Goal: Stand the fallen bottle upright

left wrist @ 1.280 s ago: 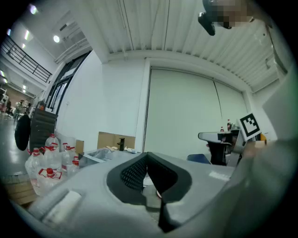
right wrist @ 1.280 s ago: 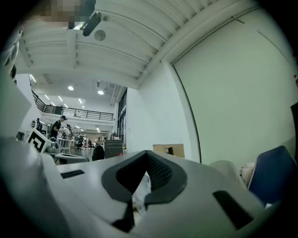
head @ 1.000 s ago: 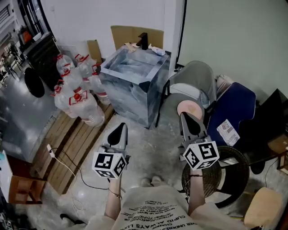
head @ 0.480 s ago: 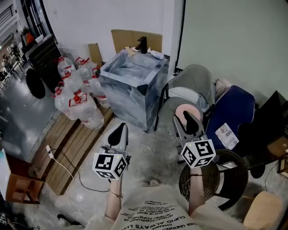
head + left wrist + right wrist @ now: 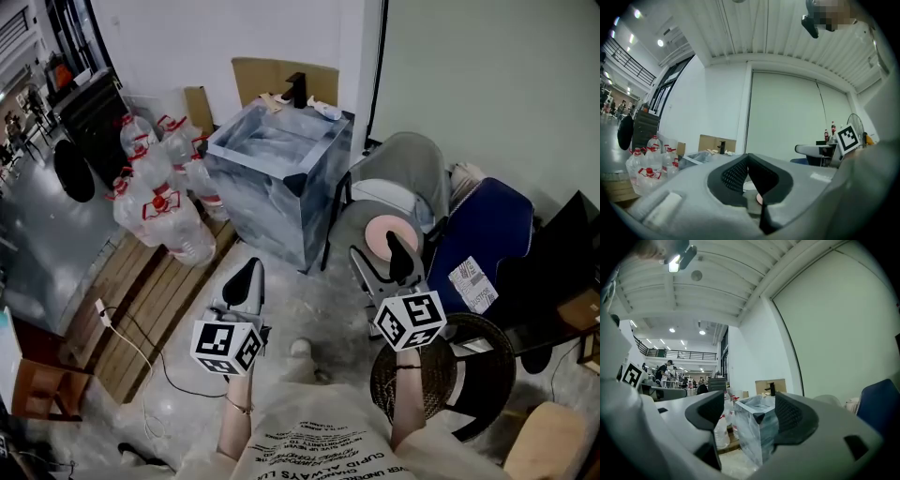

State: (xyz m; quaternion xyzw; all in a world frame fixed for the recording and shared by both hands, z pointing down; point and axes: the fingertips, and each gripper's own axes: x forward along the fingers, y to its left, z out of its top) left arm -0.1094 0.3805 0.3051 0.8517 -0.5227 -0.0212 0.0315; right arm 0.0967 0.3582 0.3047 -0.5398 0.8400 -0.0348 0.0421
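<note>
Jaws of our right gripper [image 5: 379, 264] have just been opening and stand wide apart on nothing. Those of our left gripper [image 5: 247, 279] are together, empty. The bottle [image 5: 186, 239] we judge fallen lies at ten o'clock, beside the sink [image 5: 281, 202]. We should close in, then clamp its neck. Among the other bottles [image 5: 150, 155] its pose is hard to make out.

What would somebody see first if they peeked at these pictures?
Probably the big marbled blue-grey sink block in the middle, with a black tap on top. Left of it huddle big clear water jugs with red caps. Nearest, the left gripper is shut, and the right gripper has just been opening its jaws, empty.
</note>
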